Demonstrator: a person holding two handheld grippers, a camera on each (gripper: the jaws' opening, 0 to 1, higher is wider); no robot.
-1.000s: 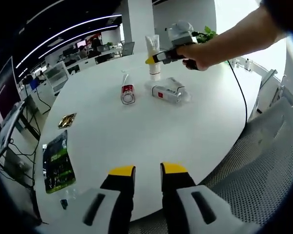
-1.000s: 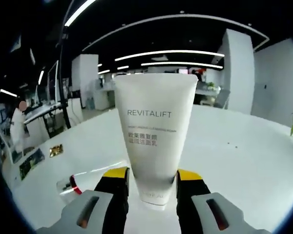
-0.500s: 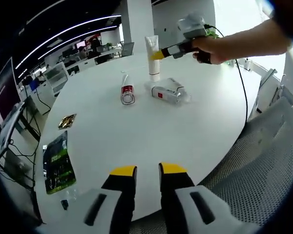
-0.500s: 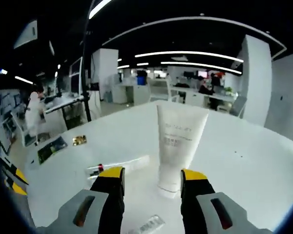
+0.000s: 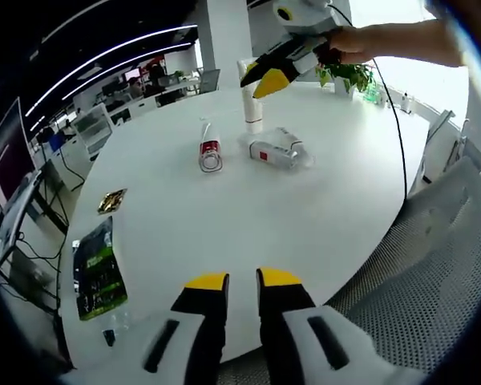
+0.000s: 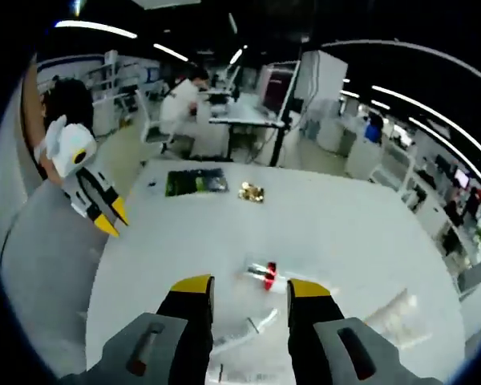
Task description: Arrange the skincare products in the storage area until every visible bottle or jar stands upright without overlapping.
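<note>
A white tube (image 5: 253,112) stands upright on the round white table (image 5: 224,216), far side. Beside it a clear bottle with a red label (image 5: 277,151) lies on its side, and a tube with a red band (image 5: 209,151) lies flat to its left. My right gripper (image 5: 266,79), held by a hand, hovers open above the white tube, touching nothing. In the right gripper view its jaws (image 6: 242,287) stand apart over the red-banded tube (image 6: 264,273), with the blurred white tube (image 6: 394,310) at right. My left gripper (image 5: 241,281) hangs near the table's front edge, open and empty, also seen as left gripper (image 6: 104,215).
A green packet (image 5: 96,269) and a small gold packet (image 5: 111,198) lie at the table's left side, seen too as green packet (image 6: 196,182) and gold packet (image 6: 251,192). A mesh chair (image 5: 433,265) stands at the right. A plant (image 5: 349,76) and a cable sit at the far edge.
My right gripper has let go of the white tube, pulled back and risen above it; the tube stays upright. My left gripper's jaws have narrowed a little.
</note>
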